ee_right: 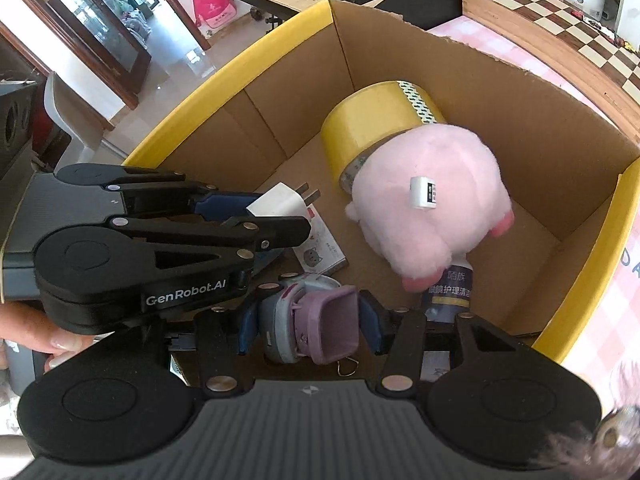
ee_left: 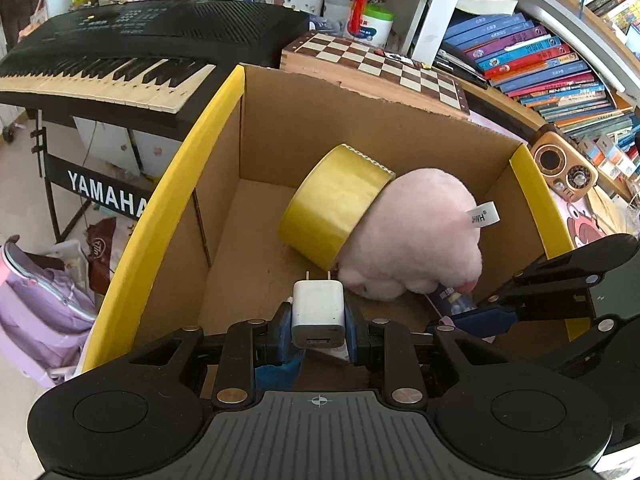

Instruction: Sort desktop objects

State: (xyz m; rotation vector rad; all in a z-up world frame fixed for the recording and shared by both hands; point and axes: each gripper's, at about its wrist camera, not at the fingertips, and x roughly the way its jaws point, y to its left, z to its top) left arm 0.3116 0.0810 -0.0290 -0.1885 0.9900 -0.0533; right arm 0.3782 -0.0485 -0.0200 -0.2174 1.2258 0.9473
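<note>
Left claw clenched on white USB charger, low inside cardboard box, just beside pink plush. Charger: light, rigid, slick, so flat sides suit best. Right claw grasps small purple toy shoe, likely light, over box's near edge.

A white USB charger, prongs pointing forward, is above the cardboard box. Inside lie a yellow tape roll on edge against a pink plush toy, a spray bottle and a small card. A purple-and-grey miniature clog hangs over the box's near edge.
</note>
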